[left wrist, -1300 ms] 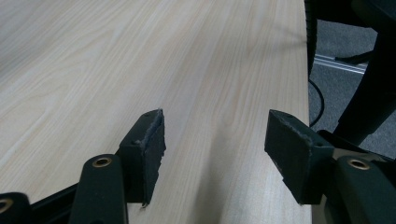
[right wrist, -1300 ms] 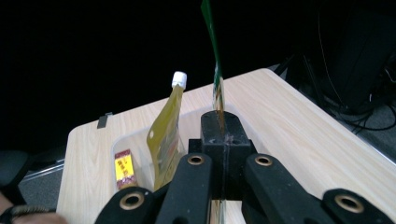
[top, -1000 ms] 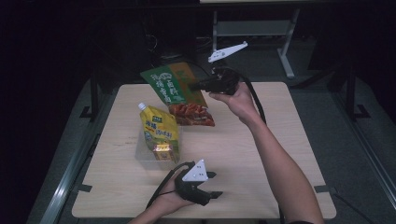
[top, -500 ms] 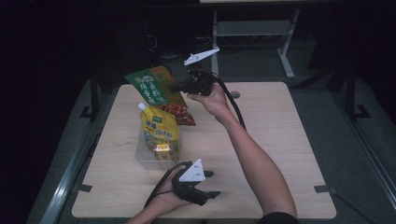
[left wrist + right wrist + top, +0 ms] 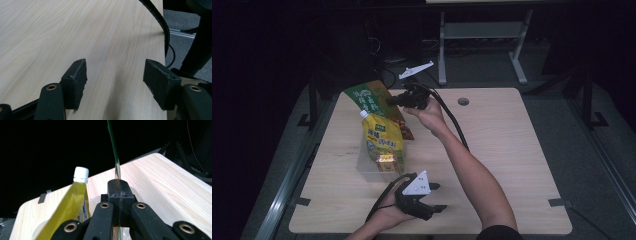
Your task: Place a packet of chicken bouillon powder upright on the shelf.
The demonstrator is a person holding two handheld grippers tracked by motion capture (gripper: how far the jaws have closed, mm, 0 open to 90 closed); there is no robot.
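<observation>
Green packet [image 5: 368, 98] has moved left/down w/ right gripper [image 5: 393, 101] fingers clamped on its edge, left gripper [image 5: 438, 196] fingers wide open & empty on surface [image 5: 512, 150]; risk: packet knocks yellow pouch [image 5: 382, 139] over in clear tub [image 5: 367, 169].

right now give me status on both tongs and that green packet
Right tongs shut on green packet, held above clear tub. Left tongs open, empty, on table. Yellow spout pouch stands in tub, close below.
</observation>
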